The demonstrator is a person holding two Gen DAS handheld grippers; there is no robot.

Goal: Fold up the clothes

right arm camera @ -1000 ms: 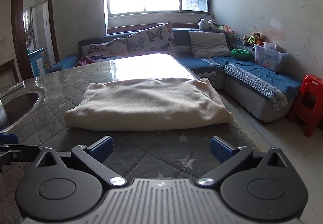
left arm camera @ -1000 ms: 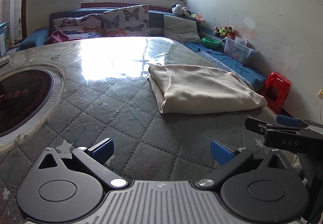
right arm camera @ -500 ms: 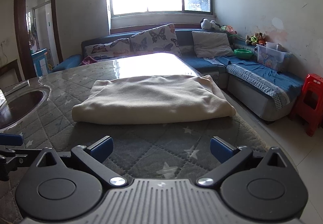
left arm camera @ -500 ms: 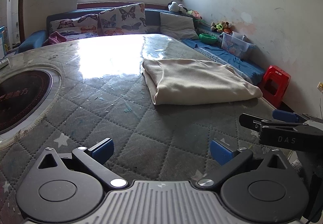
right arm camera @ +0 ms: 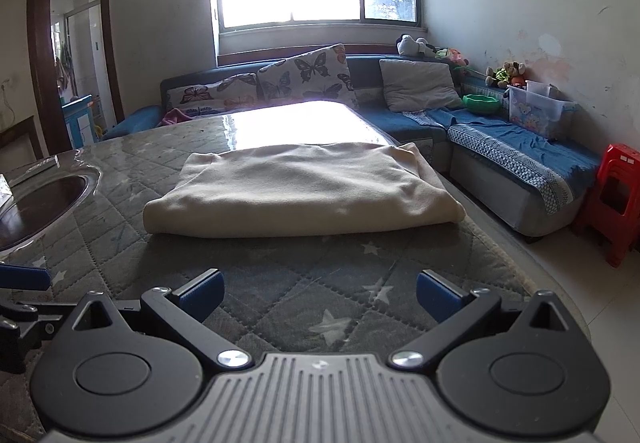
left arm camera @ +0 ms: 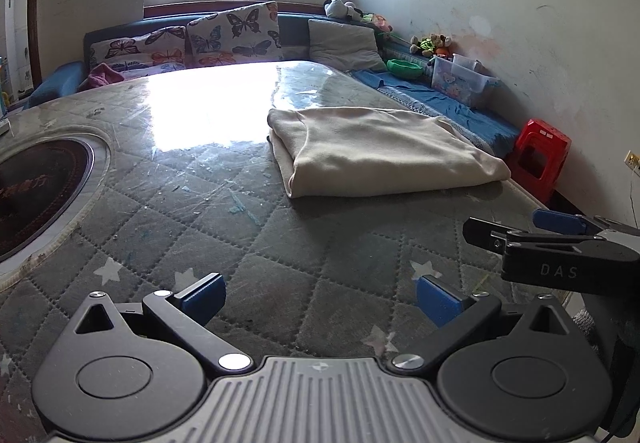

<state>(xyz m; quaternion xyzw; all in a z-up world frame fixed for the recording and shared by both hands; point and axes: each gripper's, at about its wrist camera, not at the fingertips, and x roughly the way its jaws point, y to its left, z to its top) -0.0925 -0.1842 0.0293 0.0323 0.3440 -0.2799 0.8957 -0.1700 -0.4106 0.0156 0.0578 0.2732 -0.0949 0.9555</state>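
A cream garment [left arm camera: 380,151] lies folded into a thick rectangle on the quilted table cover [left arm camera: 248,243]. It also shows in the right wrist view [right arm camera: 304,191], straight ahead. My left gripper [left arm camera: 320,297] is open and empty, back from the garment and to its left. My right gripper [right arm camera: 320,295] is open and empty, well short of the garment's near edge. The right gripper also shows from the side in the left wrist view [left arm camera: 532,231]. One blue pad of the left gripper shows at the left edge of the right wrist view [right arm camera: 24,277].
A round dark inset [left arm camera: 36,191] sits in the table at the left. A blue corner sofa [right arm camera: 500,147] with butterfly cushions [right arm camera: 308,77] runs behind and right. A red plastic stool [right arm camera: 612,203] stands on the floor right of the table edge. A clear storage box [right arm camera: 540,113] rests on the sofa.
Both grippers have drawn back and lifted from the folded garment, which now looks farther off. Both stay open. The garment has not moved.
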